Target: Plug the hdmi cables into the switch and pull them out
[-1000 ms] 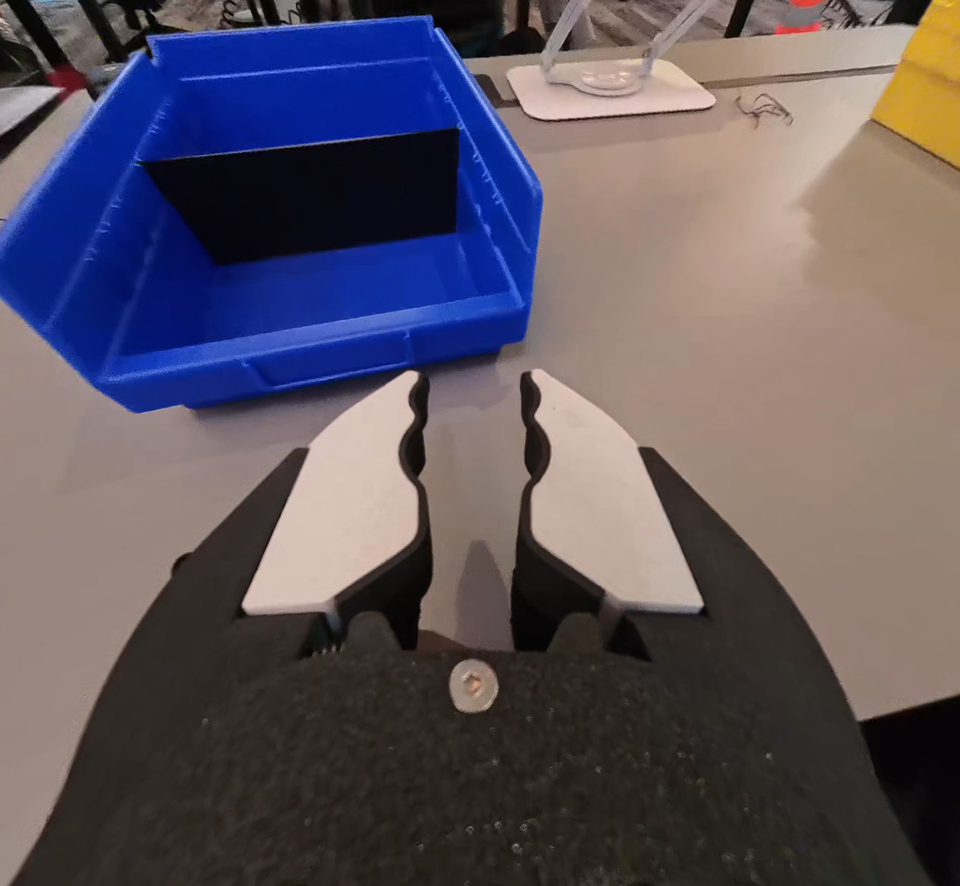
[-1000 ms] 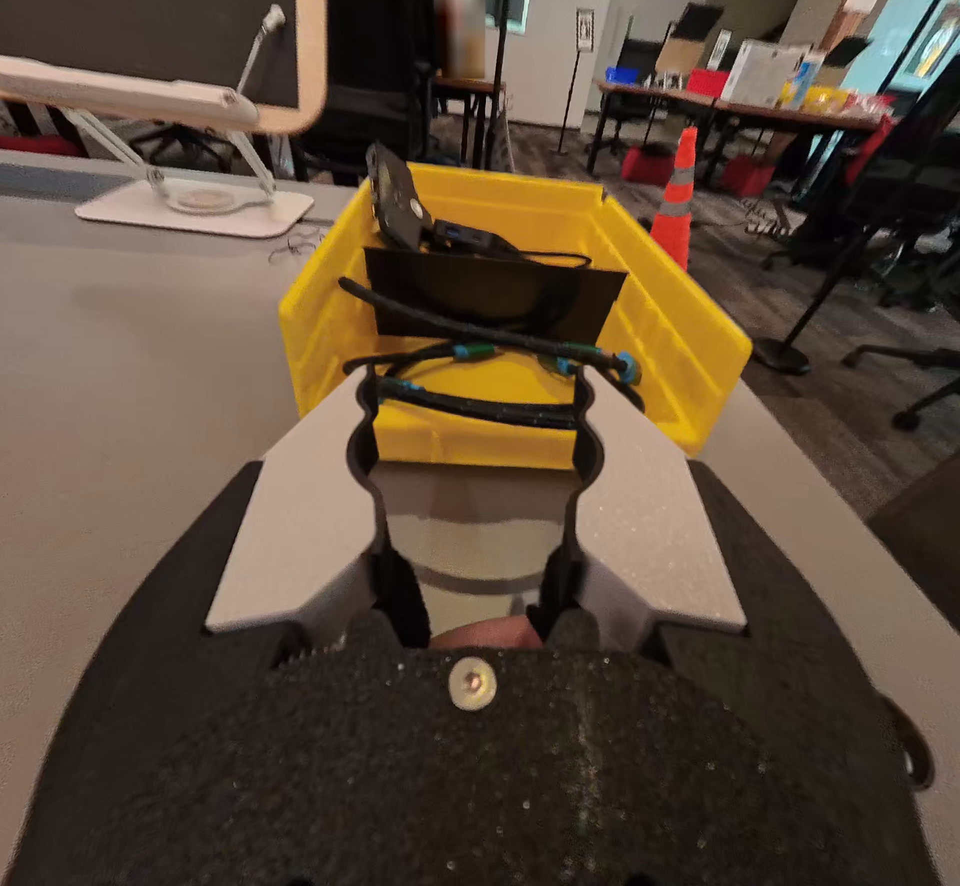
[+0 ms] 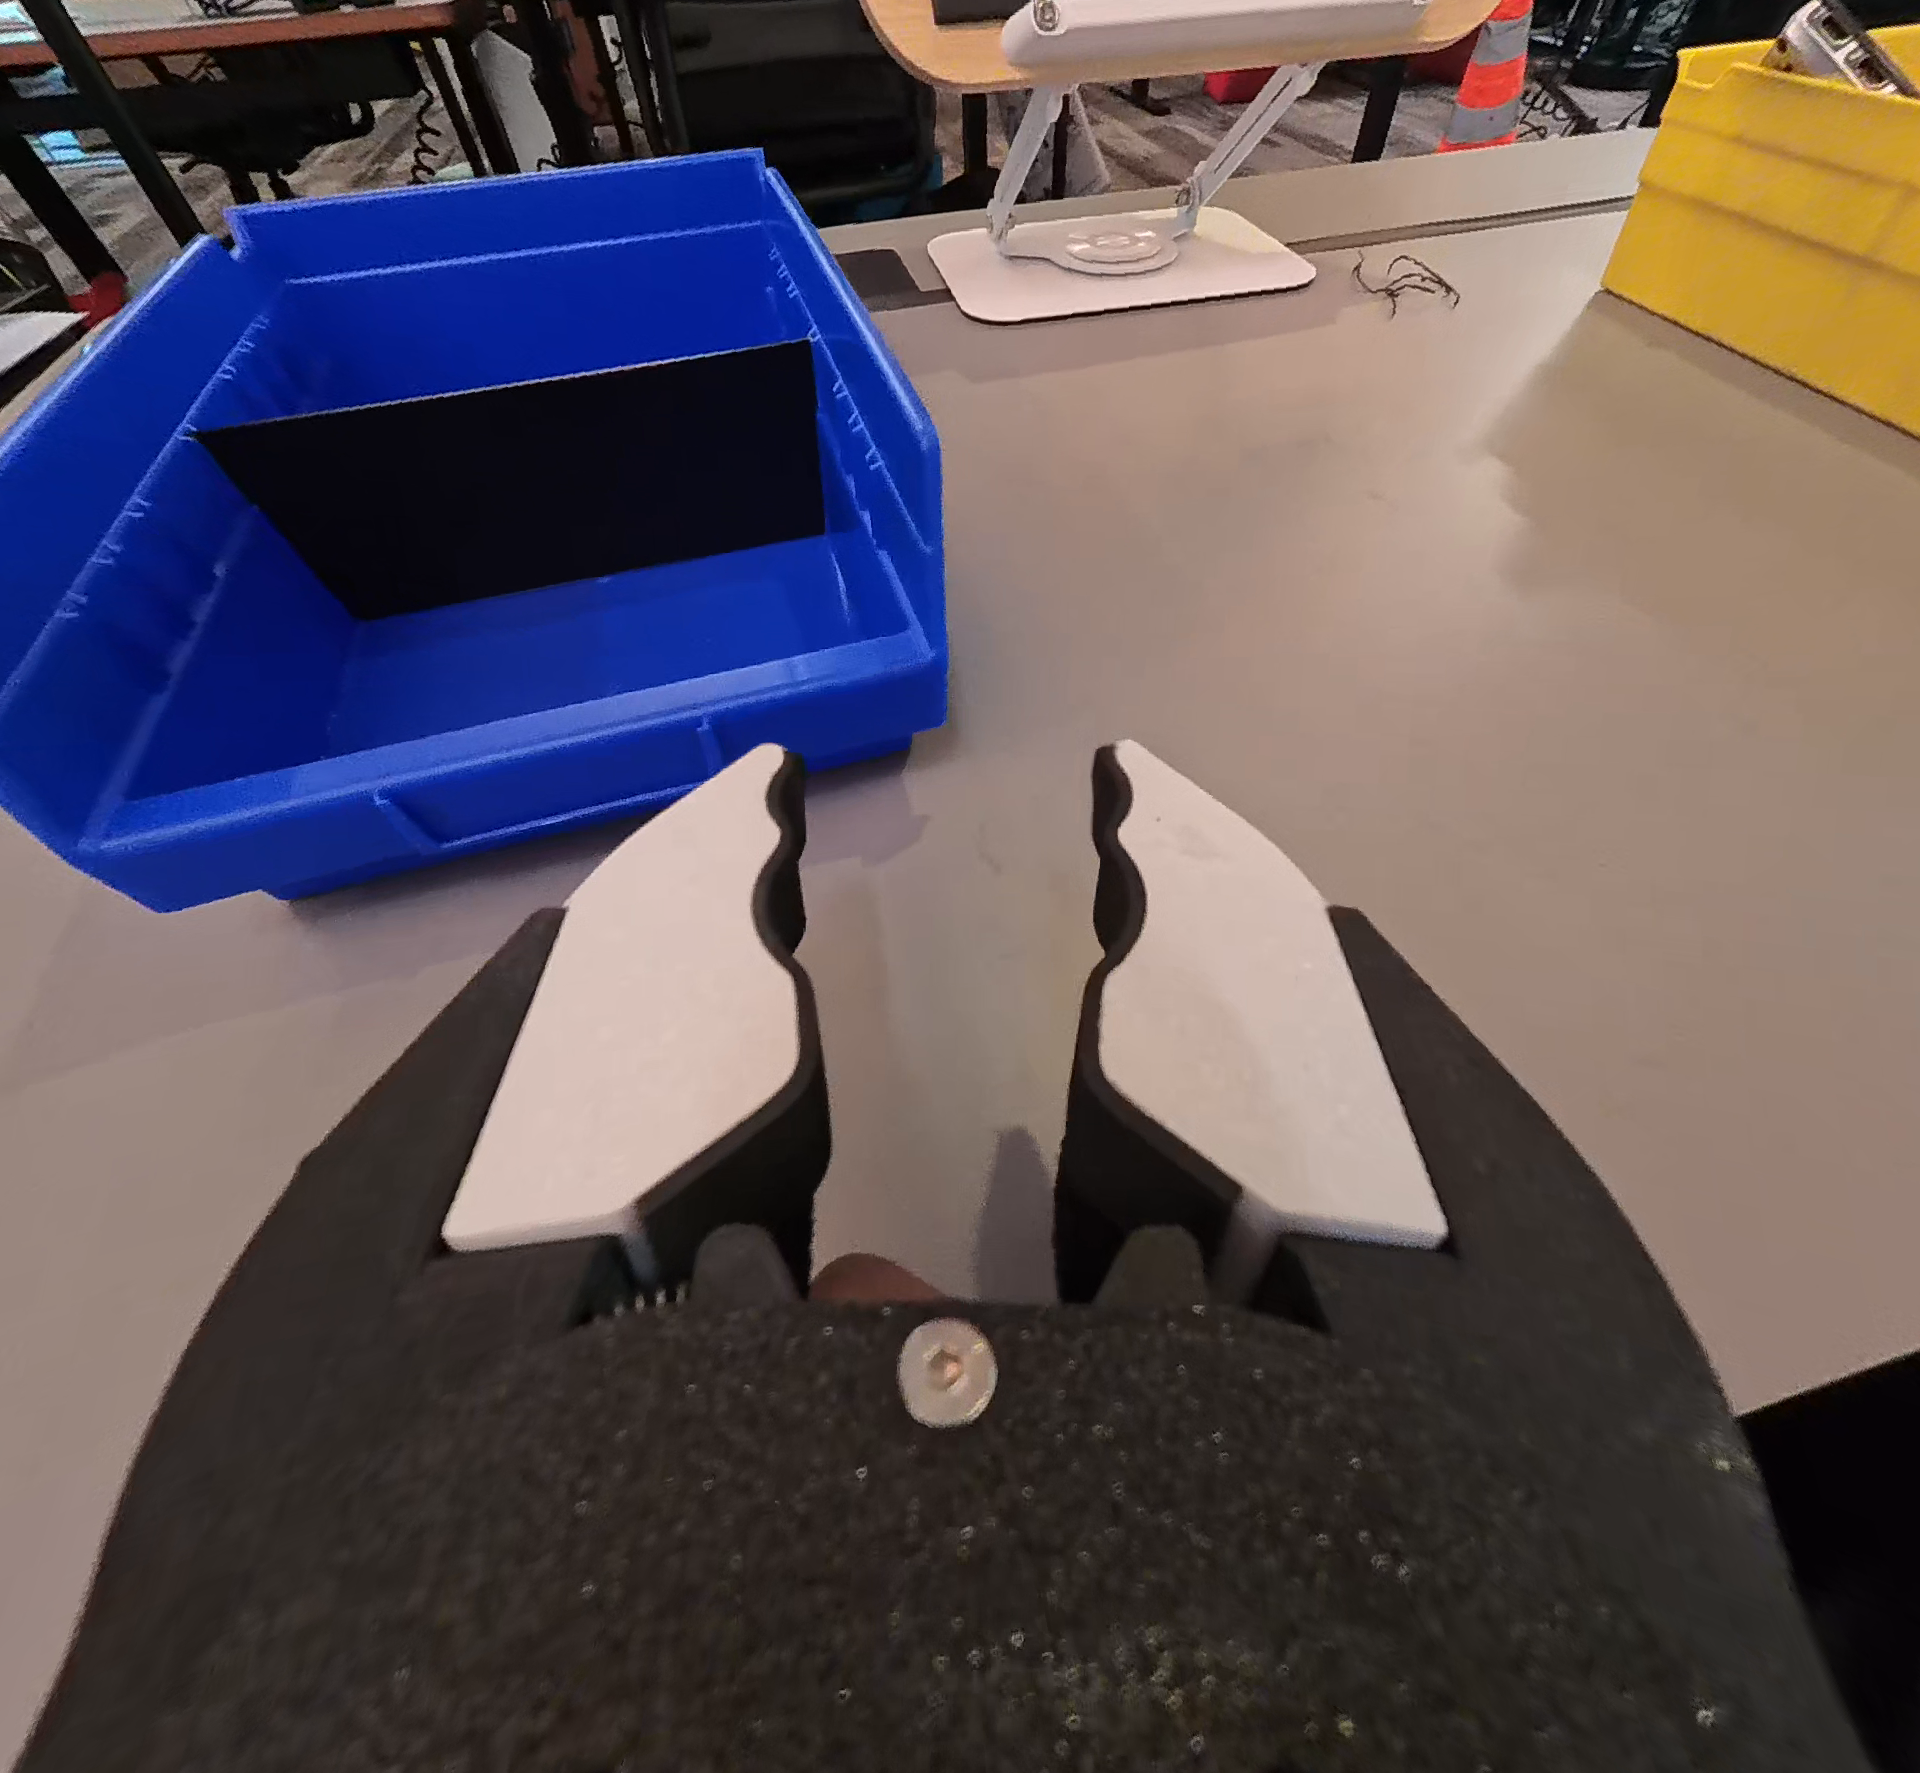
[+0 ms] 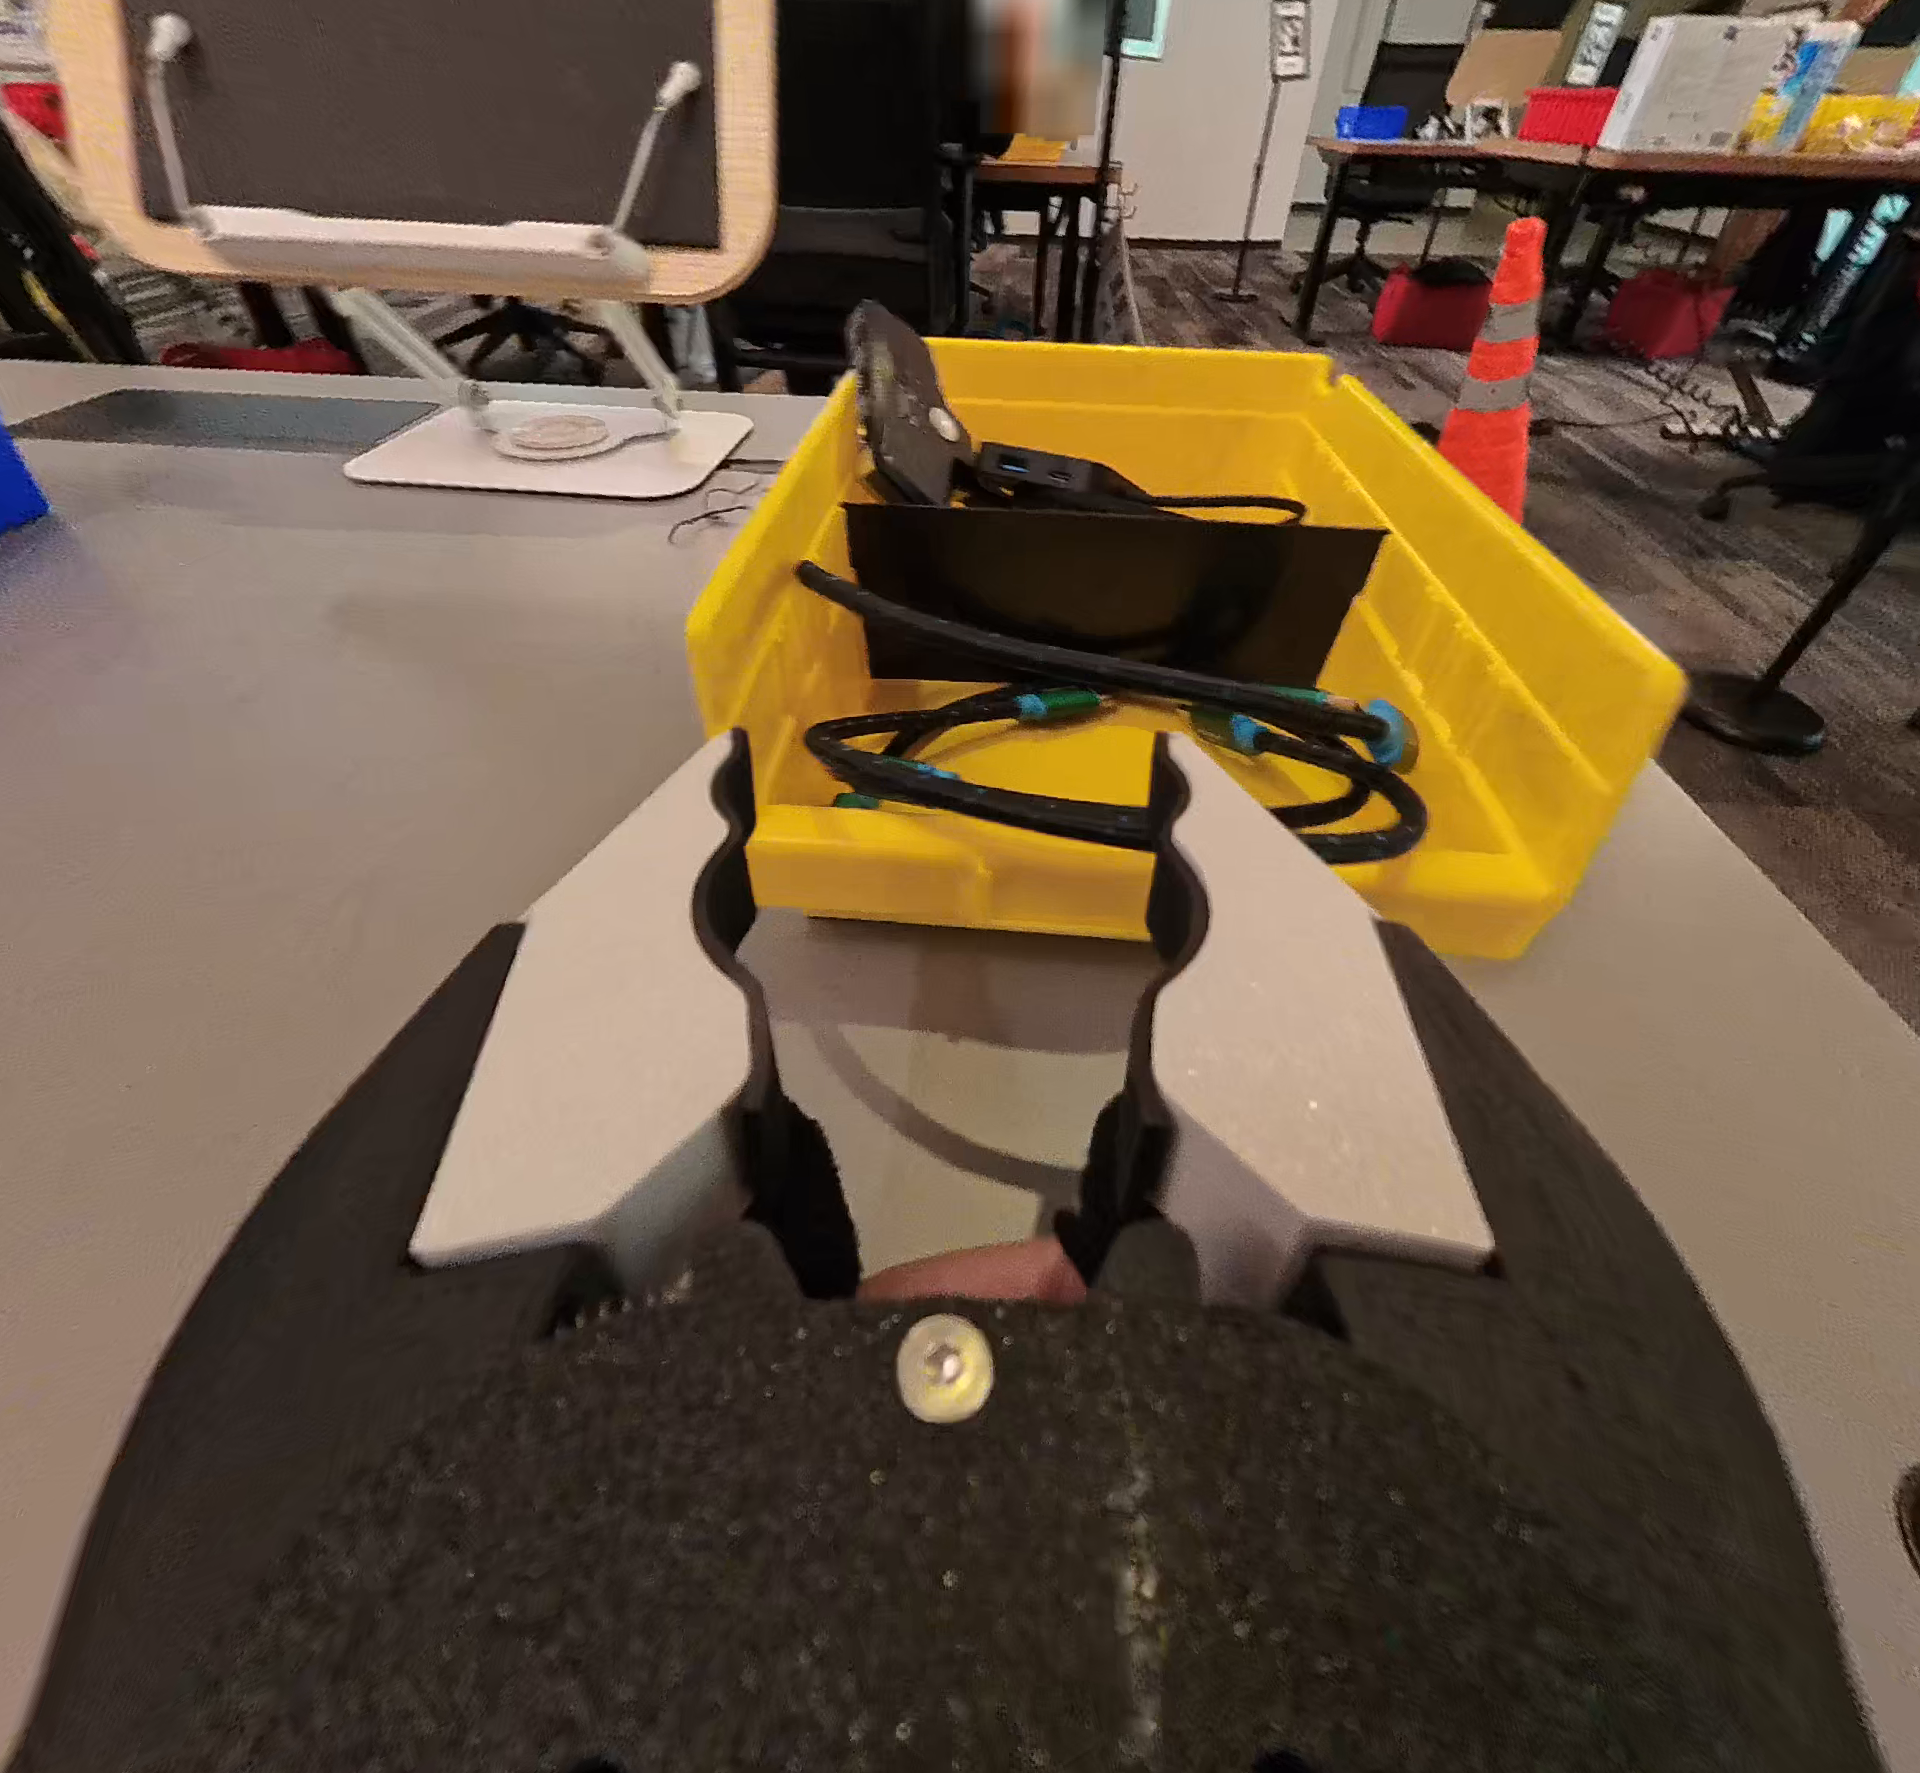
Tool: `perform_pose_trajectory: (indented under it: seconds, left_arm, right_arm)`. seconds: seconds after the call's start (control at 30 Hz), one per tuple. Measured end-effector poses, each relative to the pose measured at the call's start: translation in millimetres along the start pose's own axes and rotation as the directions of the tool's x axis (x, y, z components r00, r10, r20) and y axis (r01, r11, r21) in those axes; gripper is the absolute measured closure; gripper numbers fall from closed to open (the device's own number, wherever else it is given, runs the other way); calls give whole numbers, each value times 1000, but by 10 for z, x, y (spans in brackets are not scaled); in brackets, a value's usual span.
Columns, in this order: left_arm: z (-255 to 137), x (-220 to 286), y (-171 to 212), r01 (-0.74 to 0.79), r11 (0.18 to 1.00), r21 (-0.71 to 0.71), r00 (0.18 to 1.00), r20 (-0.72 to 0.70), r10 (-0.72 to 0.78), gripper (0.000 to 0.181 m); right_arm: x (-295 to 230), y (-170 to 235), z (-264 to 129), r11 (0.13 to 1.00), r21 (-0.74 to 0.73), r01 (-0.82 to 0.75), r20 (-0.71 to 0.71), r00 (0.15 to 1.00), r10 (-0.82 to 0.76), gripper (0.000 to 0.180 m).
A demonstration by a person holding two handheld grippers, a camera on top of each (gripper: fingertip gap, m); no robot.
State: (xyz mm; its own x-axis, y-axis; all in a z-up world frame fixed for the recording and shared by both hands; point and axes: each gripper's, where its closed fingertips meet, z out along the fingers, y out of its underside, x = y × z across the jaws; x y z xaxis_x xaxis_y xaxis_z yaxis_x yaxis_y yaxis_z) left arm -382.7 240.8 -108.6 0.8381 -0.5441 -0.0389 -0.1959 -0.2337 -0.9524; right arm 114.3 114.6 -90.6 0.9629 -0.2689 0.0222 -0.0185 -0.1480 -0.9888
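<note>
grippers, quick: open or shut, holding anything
Left gripper: open, empty, above the table beside the blue bin.
Right gripper: open, empty, facing the yellow bin of HDMI cables.

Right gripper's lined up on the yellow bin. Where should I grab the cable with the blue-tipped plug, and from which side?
Probably the stiff neck just behind the blue-tipped plug, at the right of the yellow bin. Bring the open right gripper down from above: the cables are coiled together on the bin floor, its walls block a sideways approach, and the black divider stands close behind.
</note>
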Motion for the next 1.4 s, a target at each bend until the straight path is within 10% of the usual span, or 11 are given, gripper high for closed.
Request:
perform_pose_trajectory:
  seconds: [0.43, 0.73, 0.97, 1.4]
  left_arm:
    - [24, 334, 95, -94, 994, -51, 993, -83, 90, 126]
    - [36, 1079, 112, -115, 992, -59, 945, -314, 91, 114]
    - [244, 1543, -272, -121, 993, 7, 877, -467, 110, 122]
    - [547, 1680, 106, -222, 957, -188, 867, -486, 106, 177]
  right_arm:
    - [-1164, 78, 463, 995, -98, 9, 255, 967, 16, 90]
    - [-2775, -431, -1103, 990, 127, 55, 822, 553, -136, 105]
    - [-2198, -1019, -1315, 959, 270, -87, 531, 844, -73, 105]
    - [-2160, 627, -1496, 994, -108, -34, 160, 986, 51, 123]
